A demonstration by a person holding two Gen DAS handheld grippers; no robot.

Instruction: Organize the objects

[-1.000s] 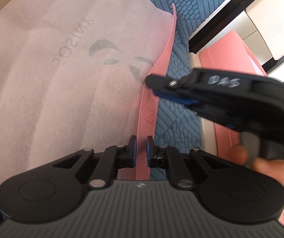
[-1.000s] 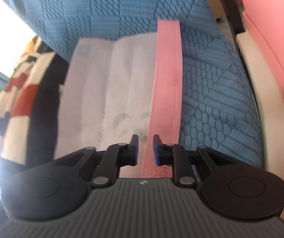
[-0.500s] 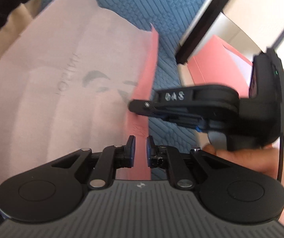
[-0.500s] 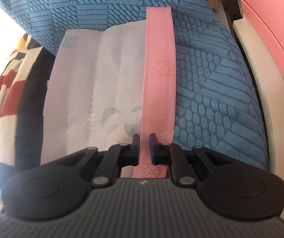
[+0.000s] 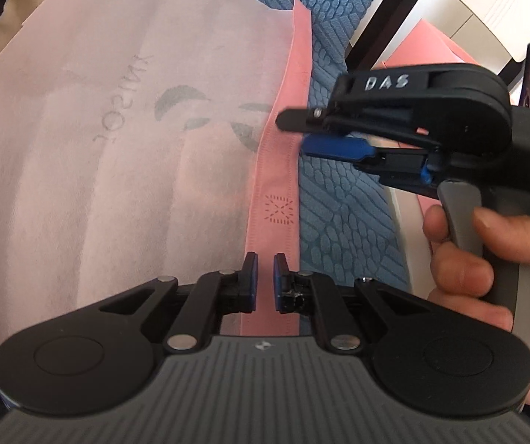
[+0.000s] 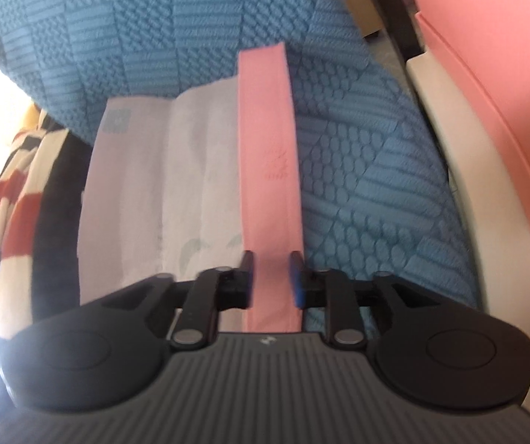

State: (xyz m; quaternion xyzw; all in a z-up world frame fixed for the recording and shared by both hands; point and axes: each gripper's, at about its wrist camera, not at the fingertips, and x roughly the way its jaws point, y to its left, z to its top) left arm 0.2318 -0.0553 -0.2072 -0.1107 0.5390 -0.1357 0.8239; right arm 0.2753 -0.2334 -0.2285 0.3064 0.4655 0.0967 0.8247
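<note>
Since the earlier frame our right gripper (image 6: 271, 277) is opening off the pink handle strip (image 5: 279, 170) of the non-woven bag (image 5: 117, 140) lying on the blue quilt (image 6: 357, 170), strip running straight ahead, left gripper (image 5: 264, 281) narrowly clamped on its near end.

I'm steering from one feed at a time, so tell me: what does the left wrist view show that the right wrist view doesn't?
Only the left wrist view: the right claw from the side, its jaws opening beside the pink band with nothing between them, the hand holding it, and the left claw, shut on the band.

Only the right wrist view: the striped cloth at far left and the pale corner patch on the bag.

Both: the bag, its band and the blue quilt.
</note>
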